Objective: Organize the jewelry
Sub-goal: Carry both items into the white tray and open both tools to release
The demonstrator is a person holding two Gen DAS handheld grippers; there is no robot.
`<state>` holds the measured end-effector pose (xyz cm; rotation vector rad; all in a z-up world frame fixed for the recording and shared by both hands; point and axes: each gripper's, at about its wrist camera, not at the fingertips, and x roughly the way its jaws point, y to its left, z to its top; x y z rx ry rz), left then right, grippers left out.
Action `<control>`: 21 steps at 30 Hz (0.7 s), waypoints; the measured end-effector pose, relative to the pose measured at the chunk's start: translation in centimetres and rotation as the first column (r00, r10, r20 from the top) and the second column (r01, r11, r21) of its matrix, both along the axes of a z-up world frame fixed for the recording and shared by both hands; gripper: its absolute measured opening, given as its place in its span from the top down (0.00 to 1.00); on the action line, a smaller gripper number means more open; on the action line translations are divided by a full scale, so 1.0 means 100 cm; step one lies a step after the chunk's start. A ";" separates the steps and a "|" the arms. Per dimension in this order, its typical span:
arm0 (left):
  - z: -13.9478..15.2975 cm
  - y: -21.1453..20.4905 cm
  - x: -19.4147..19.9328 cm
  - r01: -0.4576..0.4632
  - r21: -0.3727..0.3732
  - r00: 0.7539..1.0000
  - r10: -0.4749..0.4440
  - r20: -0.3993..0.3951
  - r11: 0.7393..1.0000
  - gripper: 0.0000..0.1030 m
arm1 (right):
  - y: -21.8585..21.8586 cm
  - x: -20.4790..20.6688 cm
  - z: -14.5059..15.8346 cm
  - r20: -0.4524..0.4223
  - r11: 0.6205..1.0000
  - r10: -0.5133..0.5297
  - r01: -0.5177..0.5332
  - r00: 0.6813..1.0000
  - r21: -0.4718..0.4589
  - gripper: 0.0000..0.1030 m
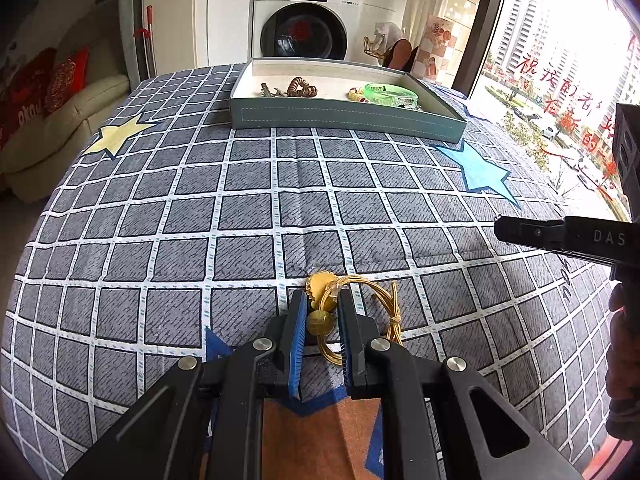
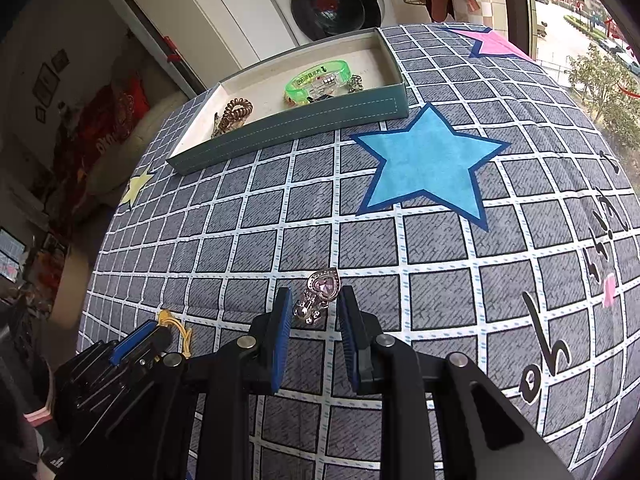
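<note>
While left fingers (image 1: 349,312) pinch gold hair tie (image 1: 320,322), right fingers (image 2: 352,320) clasp heart brooch (image 2: 316,296).

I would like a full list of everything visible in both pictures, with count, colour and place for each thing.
tray: one, grey-green with a pale inside, far side of the table
green bangle: one, clear green, in the tray, right part
coil hair tie: one, brown, in the tray, left part
hair clip: one, metal, in the tray beside the coil hair tie
gold hair tie: one, yellow-gold with a bead and a flower, between the left tongs
heart pendant: one, silver and pink, between the right tongs
tablecloth: one, grey checks with stars, over the table
washing machine: one, white, behind the table
sofa: one, cream, far left
left tongs: black, blue pads
right tongs: black, blue pads
</note>
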<state>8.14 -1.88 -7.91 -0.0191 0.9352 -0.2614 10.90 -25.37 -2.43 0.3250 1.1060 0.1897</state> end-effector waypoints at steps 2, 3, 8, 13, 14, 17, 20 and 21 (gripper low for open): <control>0.003 0.000 -0.001 0.002 0.006 1.000 -0.002 0.008 1.000 0.73 | -0.003 -0.005 0.002 0.003 1.000 -0.007 0.007 1.000 0.018 0.75; 0.005 0.000 -0.001 0.003 0.007 1.000 -0.003 0.011 1.000 0.73 | -0.004 -0.007 0.003 0.003 0.999 -0.013 0.012 1.000 0.029 0.75; 0.017 -0.003 -0.002 0.006 0.008 0.999 -0.007 0.033 1.000 0.73 | -0.011 -0.013 0.010 0.009 0.998 -0.029 0.028 1.000 0.063 0.75; 0.028 -0.008 -0.003 0.018 0.012 0.998 -0.018 0.057 1.000 0.73 | -0.017 -0.018 0.021 0.026 0.996 -0.033 0.031 0.999 0.087 0.84; 0.030 -0.009 -0.002 0.020 0.014 0.998 -0.021 0.061 1.000 0.73 | -0.018 -0.018 0.023 0.031 0.996 -0.034 0.032 0.999 0.085 0.84; 0.035 -0.011 -0.003 0.026 0.019 0.997 -0.027 0.074 0.999 0.73 | -0.019 -0.018 0.026 0.039 0.996 -0.035 0.032 0.999 0.083 0.84; 0.039 -0.010 -0.002 0.026 0.020 0.996 -0.027 0.081 0.999 0.73 | -0.022 -0.020 0.027 0.043 0.996 -0.036 0.033 0.998 0.081 0.84; 0.039 -0.010 -0.002 0.025 0.021 0.996 -0.027 0.081 0.999 0.73 | -0.023 -0.020 0.027 0.043 0.996 -0.038 0.034 0.998 0.083 0.84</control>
